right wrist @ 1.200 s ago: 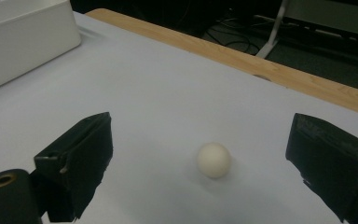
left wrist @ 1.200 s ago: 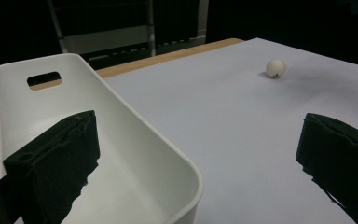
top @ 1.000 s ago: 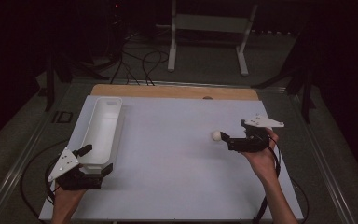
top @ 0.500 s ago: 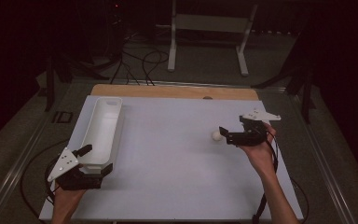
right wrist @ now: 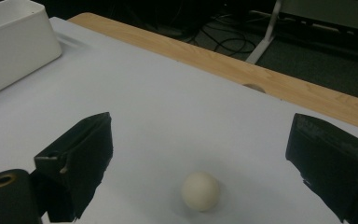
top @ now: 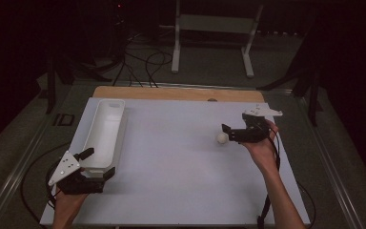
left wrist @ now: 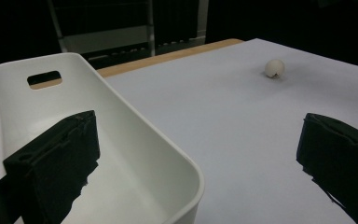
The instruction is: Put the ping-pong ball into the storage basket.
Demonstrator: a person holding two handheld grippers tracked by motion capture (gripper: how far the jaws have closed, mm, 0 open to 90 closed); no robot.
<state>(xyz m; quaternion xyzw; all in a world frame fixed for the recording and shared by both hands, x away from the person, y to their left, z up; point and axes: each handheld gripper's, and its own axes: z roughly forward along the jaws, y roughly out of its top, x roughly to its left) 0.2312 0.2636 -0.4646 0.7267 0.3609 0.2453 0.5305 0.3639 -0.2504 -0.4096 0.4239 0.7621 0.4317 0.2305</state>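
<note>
1 ball (top: pixel 222 138) is sitting on the table (top: pixel 171 167) toward its right edge, just in front of the right gripper (top: pixel 227 133), jaws wide apart w/ nothing btwn. 1 bin (top: pixel 104 133) is lying along the left edge; the left gripper (top: pixel 96 163) is straddling its near-end wall, jaws apart.

White table (top: pixel 181 181), bin (top: pixel 106 129), ball (top: pixel 222 138)
</note>
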